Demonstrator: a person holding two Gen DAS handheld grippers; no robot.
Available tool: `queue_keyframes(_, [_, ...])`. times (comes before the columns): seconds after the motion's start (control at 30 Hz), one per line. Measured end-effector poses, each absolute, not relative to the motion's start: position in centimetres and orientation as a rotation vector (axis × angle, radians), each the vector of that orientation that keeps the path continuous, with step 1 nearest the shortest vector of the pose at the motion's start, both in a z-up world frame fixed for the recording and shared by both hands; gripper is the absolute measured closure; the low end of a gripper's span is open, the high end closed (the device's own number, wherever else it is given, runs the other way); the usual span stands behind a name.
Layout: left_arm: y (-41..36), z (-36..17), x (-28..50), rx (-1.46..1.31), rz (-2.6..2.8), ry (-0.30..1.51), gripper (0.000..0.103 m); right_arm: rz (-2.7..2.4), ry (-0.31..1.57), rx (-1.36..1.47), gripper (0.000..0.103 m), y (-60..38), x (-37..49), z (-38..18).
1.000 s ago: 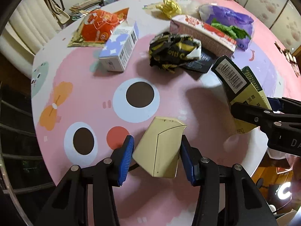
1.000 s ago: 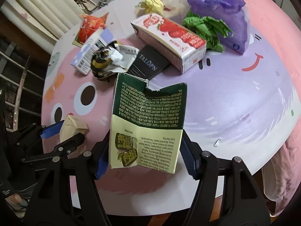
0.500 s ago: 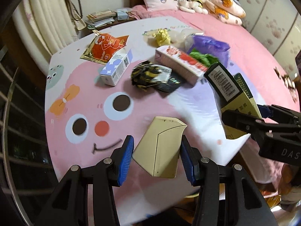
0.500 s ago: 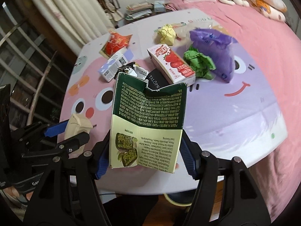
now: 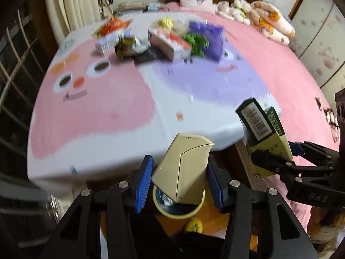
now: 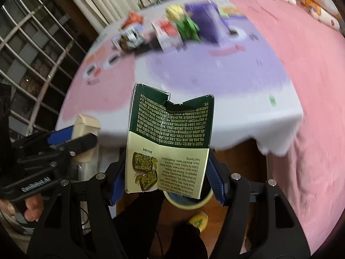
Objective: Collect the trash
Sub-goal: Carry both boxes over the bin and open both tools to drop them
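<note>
Each camera sits on its gripper and looks forward and steeply down along the two fingers.

Left wrist view: from beyond the near edge of the table [image 5: 120, 99], facing its far side, with the right gripper [image 5: 278, 157] at the right margin.

Right wrist view: same direction, from further right, with the left gripper [image 6: 73, 138] at the left margin.

Shared: the table, the far clutter, and the bin [image 5: 172, 211] on the floor directly below.
</note>
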State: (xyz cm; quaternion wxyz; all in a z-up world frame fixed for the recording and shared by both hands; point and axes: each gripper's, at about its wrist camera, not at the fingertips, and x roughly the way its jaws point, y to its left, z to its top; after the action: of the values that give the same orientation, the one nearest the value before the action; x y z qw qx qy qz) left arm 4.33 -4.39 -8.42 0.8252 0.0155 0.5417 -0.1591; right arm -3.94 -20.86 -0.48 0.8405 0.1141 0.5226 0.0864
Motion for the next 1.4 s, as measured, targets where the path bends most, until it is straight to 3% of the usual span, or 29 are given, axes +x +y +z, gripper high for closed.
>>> queue_keyframes(0.33, [-7.3,-17.9,-1.2,0.087,-0.282,1.313,0.055,0.177,1.338,0.333,0.039,-22.2,-9.1,-14.0])
queue_keyframes(0.87, [-10.9,-43.1,-1.5,0.108,-0.278,1.441,0.054,0.076,1.449,0.320,0.031,-21.6,-8.8,-39.0])
queue_keyframes(0.93, [-10.6,-45.0,-0.9,0.111,-0.287,1.444,0.051,0.067,1.444,0.338,0.029,-21.6,-8.4,-41.2])
queue_keyframes(1.0, [-10.0,-46.2,-0.4,0.113,-0.281,1.436,0.035,0.057,1.430,0.348,0.027,-21.7,-8.1,-42.6])
queue_keyframes(1.07, [-9.2,-47.2,-0.4,0.109,-0.280,1.422,0.011,0.053,1.412,0.343,0.025,-21.5,-7.8,-43.7])
queue_keyframes(1.23, [-7.2,-48.0,0.2,0.128,-0.253,1.393,0.011,0.040,1.376,0.314,0.024,-20.5,-7.2,-44.4])
queue_keyframes(1.4, [-5.3,-44.9,0.4,0.096,-0.232,1.345,0.011,0.047,1.363,0.288,0.024,-19.7,-6.9,-42.8])
